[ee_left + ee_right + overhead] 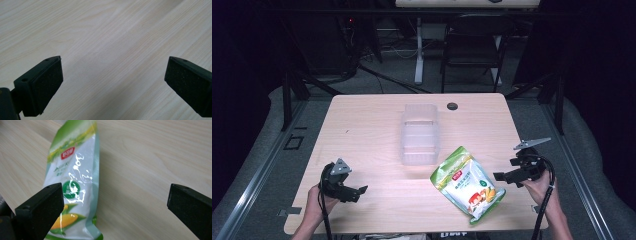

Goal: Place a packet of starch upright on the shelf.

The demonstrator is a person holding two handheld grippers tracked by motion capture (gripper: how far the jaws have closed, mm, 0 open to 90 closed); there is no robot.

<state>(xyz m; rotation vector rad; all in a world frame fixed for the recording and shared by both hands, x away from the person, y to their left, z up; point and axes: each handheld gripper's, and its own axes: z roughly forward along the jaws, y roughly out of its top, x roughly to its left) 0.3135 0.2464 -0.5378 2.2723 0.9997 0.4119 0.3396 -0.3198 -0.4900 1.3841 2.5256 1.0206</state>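
On the wooden table (362, 125) a green and white food bag (467, 183) lies flat, near the right gripper (502, 177). From the high view, a clear plastic box (419, 134) sits just behind the bag. The right gripper view shows yellow corn on the bag, jaws wide apart. The left gripper (112, 75) is spread open over bare wood.

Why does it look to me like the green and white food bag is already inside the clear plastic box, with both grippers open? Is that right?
Not quite. The bag lies flat on the table, in front of the clear box and apart from it, as the high view shows. The left gripper and the right gripper are indeed both open.
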